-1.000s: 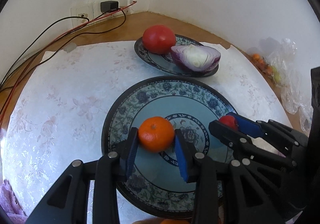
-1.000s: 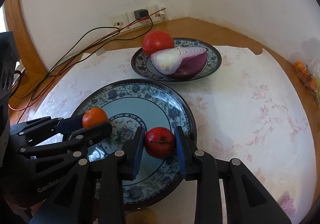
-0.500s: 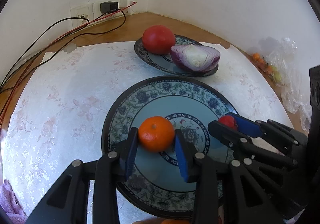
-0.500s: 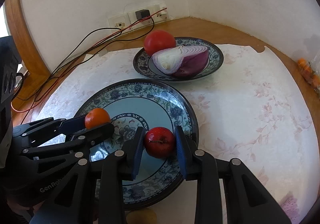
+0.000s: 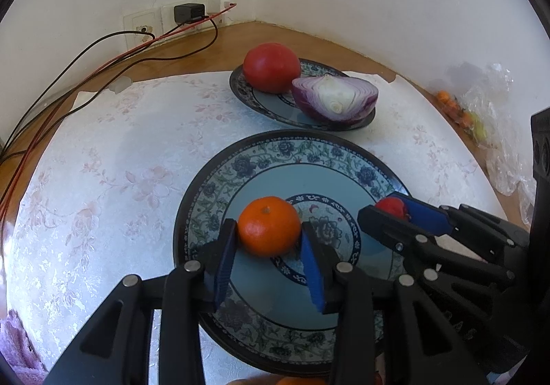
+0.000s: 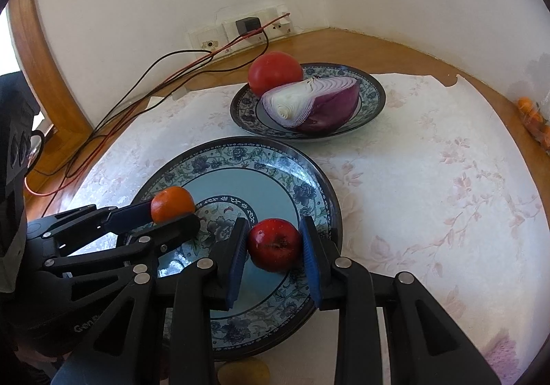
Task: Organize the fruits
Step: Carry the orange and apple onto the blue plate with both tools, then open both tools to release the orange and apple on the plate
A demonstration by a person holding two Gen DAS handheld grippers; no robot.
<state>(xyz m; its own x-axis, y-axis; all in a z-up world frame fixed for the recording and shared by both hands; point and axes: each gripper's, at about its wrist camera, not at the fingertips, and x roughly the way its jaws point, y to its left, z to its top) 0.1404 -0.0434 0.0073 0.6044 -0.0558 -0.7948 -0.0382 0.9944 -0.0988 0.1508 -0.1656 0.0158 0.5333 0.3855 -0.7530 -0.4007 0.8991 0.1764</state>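
Right now my left tongs [image 5: 268, 247] pinch the tangerine [image 5: 268, 226]; my right tongs [image 6: 275, 247] clamp the apple [image 6: 274, 244] over the big plate [image 6: 309, 185]. Both seem light, round, roll-prone, so I'd grip across their widest middles, gently on the soft tangerine.

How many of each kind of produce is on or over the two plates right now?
Orange: 1
Apple: 1
Tomato: 1
Onion half: 1
Total: 4
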